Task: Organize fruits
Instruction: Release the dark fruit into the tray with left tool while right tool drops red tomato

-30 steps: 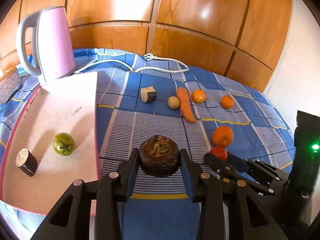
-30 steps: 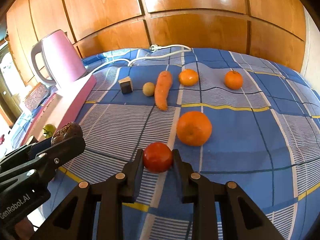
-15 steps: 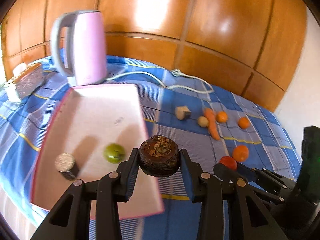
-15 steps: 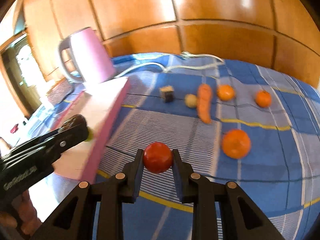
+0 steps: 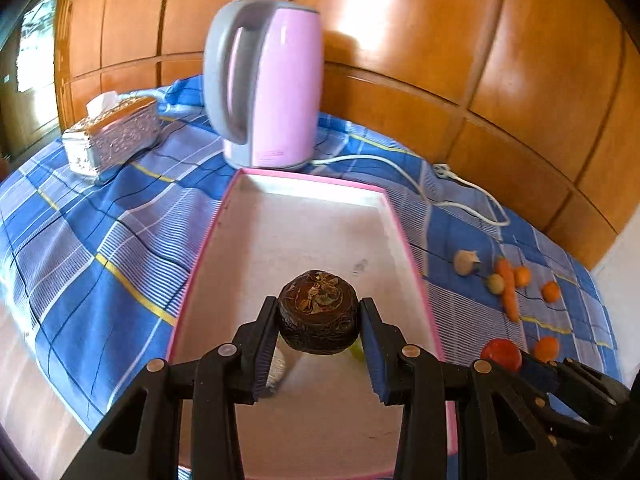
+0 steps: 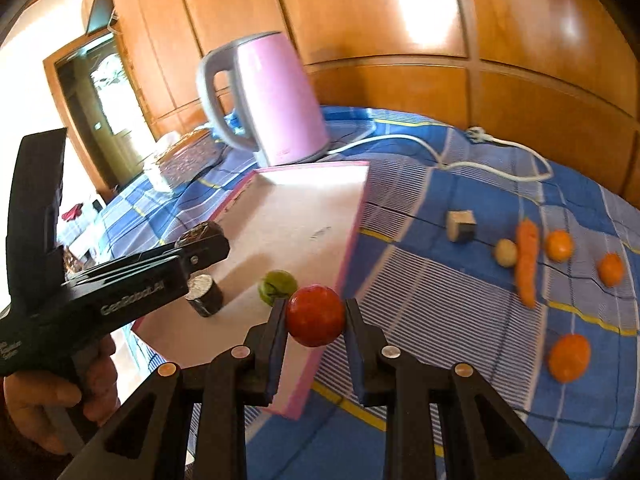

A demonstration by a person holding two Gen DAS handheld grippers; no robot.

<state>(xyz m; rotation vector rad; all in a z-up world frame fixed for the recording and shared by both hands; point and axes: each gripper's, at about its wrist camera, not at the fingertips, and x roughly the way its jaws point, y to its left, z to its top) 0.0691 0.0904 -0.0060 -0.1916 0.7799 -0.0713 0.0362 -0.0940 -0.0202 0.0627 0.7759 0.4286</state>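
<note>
My left gripper is shut on a dark brown round fruit and holds it above the pink-rimmed white tray. My right gripper is shut on a red tomato over the tray's right edge. On the tray lie a green fruit and a dark cylinder piece; in the left wrist view both are mostly hidden behind my fingers. The left gripper also shows in the right wrist view, and the tomato in the left wrist view.
A pink kettle with a white cord stands behind the tray. A tissue box sits far left. On the blue checked cloth to the right lie a carrot, several oranges, a small pale fruit and a cut chunk.
Both grippers have moved left with their fruits. The left one now hangs over the tray, the right one has reached the tray's right edge.
</note>
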